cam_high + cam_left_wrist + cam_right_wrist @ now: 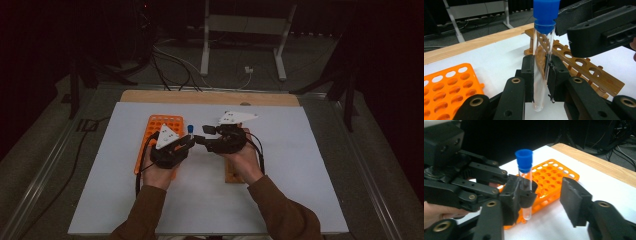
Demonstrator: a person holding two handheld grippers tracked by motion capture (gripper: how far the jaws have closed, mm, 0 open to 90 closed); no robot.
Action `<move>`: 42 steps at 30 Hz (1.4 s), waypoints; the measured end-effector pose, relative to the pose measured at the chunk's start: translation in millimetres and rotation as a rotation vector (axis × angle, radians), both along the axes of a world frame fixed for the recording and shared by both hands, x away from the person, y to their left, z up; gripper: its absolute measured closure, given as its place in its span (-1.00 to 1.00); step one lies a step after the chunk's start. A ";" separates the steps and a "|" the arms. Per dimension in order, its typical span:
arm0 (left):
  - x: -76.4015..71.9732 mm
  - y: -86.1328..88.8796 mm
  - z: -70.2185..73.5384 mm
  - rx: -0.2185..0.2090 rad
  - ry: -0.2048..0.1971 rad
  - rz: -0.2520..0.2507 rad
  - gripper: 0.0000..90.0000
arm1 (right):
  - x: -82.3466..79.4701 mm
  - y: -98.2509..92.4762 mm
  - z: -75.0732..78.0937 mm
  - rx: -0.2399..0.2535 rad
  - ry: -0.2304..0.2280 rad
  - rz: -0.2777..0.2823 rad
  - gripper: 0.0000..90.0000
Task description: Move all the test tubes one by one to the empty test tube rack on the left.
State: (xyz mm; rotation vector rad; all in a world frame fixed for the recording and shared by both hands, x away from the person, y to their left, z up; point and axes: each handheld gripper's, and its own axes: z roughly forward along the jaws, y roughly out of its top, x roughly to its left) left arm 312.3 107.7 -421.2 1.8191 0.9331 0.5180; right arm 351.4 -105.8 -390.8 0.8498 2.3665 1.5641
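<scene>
A clear glass test tube with a blue cap (544,50) is held upright above the white desk (300,165), clamped at mid-length between the closed fingers (527,72) of the left gripper (540,75). The right gripper (541,197) is set around the tube, its fingers (574,202) parted and clear of the glass. An orange plastic rack (162,125) is seen left, a wooden rack (579,65) right.
</scene>
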 end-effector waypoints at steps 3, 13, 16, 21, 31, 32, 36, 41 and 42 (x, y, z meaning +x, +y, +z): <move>-0.3 2.7 1.1 -0.003 0.001 0.007 0.73 | 1.1 -2.8 -0.3 -0.002 -0.001 -0.015 -0.13; -2.0 13.2 5.7 -0.032 -0.005 0.015 0.73 | 5.6 -15.5 -5.3 -0.048 -0.011 -0.092 -0.67; -2.4 16.3 6.8 -0.040 -0.005 0.019 0.73 | 6.6 -19.5 -7.7 -0.055 -0.016 -0.102 -0.77; -2.7 22.4 8.7 -0.051 -0.008 0.031 0.73 | 8.8 -25.4 -11.3 -0.064 -0.010 -0.111 -0.92; -4.8 36.8 13.5 -0.075 -0.019 0.053 0.73 | 8.8 -36.1 -16.0 -0.063 -0.016 -0.130 -1.00; -5.0 38.4 14.0 -0.077 -0.020 0.055 0.73 | 8.5 -37.3 -16.2 -0.061 -0.016 -0.136 -1.00; -6.1 45.5 16.5 -0.088 -0.025 0.068 0.73 | 8.3 -42.0 -17.2 -0.057 -0.015 -0.141 -1.00; -7.5 53.8 19.3 -0.090 -0.035 0.083 0.73 | 7.7 -47.8 -18.5 -0.057 -0.016 -0.152 -1.00; -7.7 55.5 19.7 -0.090 -0.038 0.086 0.73 | 7.7 -49.0 -19.0 -0.059 -0.017 -0.153 -1.00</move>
